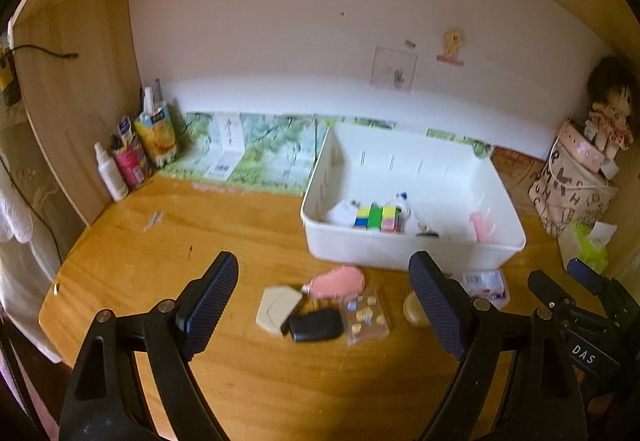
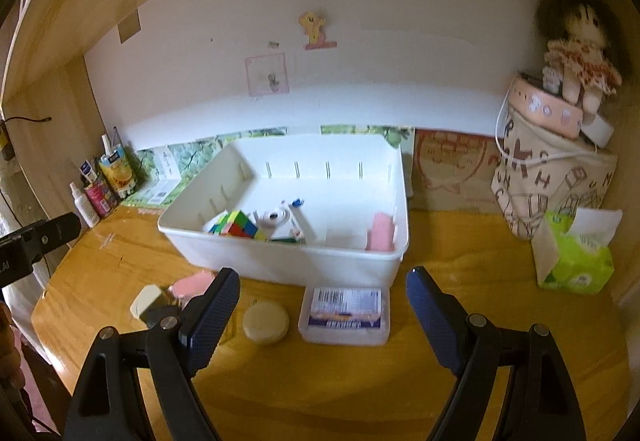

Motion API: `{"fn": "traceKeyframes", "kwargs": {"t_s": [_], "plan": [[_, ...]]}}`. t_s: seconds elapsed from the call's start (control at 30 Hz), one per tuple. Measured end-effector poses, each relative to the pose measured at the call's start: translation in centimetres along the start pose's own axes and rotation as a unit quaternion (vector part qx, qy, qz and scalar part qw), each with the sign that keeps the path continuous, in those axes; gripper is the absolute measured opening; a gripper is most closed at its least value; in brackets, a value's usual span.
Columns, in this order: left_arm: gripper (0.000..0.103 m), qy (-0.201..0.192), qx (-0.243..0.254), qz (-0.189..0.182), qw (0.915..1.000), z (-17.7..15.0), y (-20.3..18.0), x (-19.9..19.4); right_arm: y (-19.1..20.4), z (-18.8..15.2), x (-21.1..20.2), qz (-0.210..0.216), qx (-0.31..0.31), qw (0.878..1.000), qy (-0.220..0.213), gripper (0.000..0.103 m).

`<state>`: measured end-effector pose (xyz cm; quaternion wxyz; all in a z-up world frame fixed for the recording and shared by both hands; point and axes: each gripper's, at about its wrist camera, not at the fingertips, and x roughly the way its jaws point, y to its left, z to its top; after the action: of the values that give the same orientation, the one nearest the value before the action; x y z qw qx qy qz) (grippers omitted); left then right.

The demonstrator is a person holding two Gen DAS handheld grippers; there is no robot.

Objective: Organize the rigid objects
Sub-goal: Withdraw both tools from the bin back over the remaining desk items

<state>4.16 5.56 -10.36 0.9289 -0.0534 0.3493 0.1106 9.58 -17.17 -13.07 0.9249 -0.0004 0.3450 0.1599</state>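
A white bin (image 1: pixel 352 249) (image 2: pixel 280 261) stands on the wooden desk and holds a colour cube (image 1: pixel 376 217) (image 2: pixel 236 227), a small white camera (image 2: pixel 276 219) and a pink block (image 2: pixel 382 231). In front of it lie a beige box (image 1: pixel 276 307), a pink case (image 1: pixel 336 281), a black case (image 1: pixel 316 325), a clear sticker card (image 1: pixel 366 315), a round beige case (image 2: pixel 266 323) and a clear plastic box with a barcode label (image 2: pixel 344 315). My left gripper (image 1: pixel 324 305) is open and empty above these items. My right gripper (image 2: pixel 322 315) is open and empty over the round case and plastic box.
Bottles and cartons (image 1: pixel 136 149) stand at the back left corner. A printed bag (image 2: pixel 552 177) with a doll (image 2: pixel 576 53) on top stands at the right, with a green tissue pack (image 2: pixel 576 261) in front. The right gripper shows in the left wrist view (image 1: pixel 584 305).
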Motion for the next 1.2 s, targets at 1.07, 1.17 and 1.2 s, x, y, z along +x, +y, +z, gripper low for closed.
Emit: {"fn": "traceKeyframes", "kwargs": {"t_s": [1.07,1.17,1.2], "plan": [[0.089,0.173,-0.128,0.042,0.9756,-9.1,3.3,-0.1,2.0,-5.7,-0.6,0.094,-0.09,0.99,0.061,0.086],[0.089,0.179,-0.122,0.038,0.9755,-8.6,3.1,0.3,2.2,-5.8,-0.8,0.094,-0.1,0.989,0.057,0.086],[0.089,0.181,-0.122,0.034,0.9754,-8.5,3.1,0.4,2.3,-5.8,-0.9,0.094,-0.106,0.988,0.055,0.086]]}}
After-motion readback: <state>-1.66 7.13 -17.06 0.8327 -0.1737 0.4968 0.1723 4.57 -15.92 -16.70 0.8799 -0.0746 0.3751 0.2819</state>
